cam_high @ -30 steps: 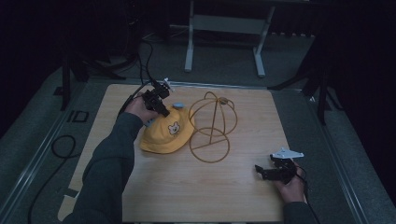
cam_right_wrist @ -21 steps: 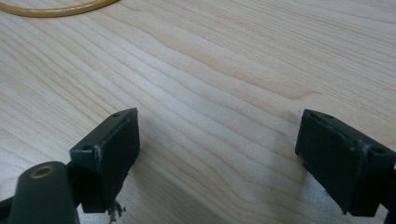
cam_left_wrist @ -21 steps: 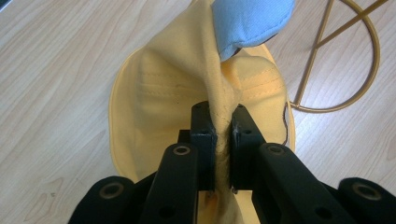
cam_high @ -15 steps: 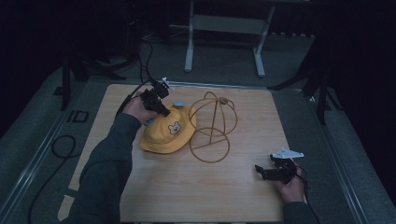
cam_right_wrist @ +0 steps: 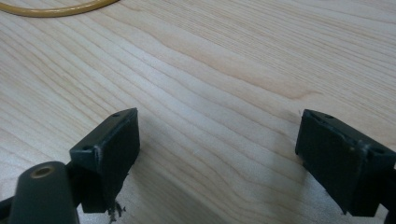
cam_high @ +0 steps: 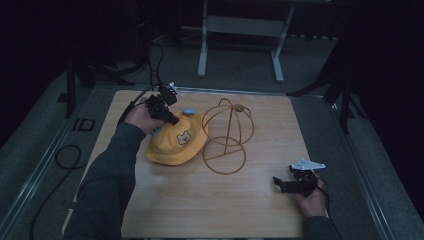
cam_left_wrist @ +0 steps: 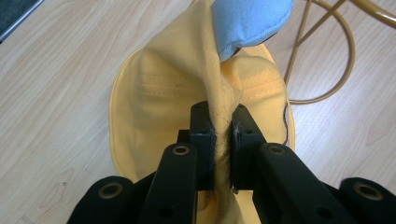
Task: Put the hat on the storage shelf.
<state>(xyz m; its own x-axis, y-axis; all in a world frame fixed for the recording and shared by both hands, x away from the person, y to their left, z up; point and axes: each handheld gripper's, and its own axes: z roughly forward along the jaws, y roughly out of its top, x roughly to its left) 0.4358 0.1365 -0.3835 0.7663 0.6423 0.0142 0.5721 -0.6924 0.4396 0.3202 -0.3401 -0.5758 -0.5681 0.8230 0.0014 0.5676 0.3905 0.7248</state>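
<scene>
**Left gripper pinches the yellow hat; right gripper rests spread**

Nearest the person, at the table's front right corner, the right gripper sits low over bare wood in the person's right hand. In the right gripper view its two black jaws stand wide apart with nothing between them, and a curve of the wire stand's base ring shows at the top edge.

Farther in, left of centre, the yellow hat with a small bear face lies on the table, its far side pulled up. The left gripper is pressed together on a fold of the hat's fabric; in the left gripper view the cloth runs up between the pads, with a blue patch above.

Just right of the hat stands the wire hat stand, a dome of golden wire over a round base ring, bare of any hat.
</scene>
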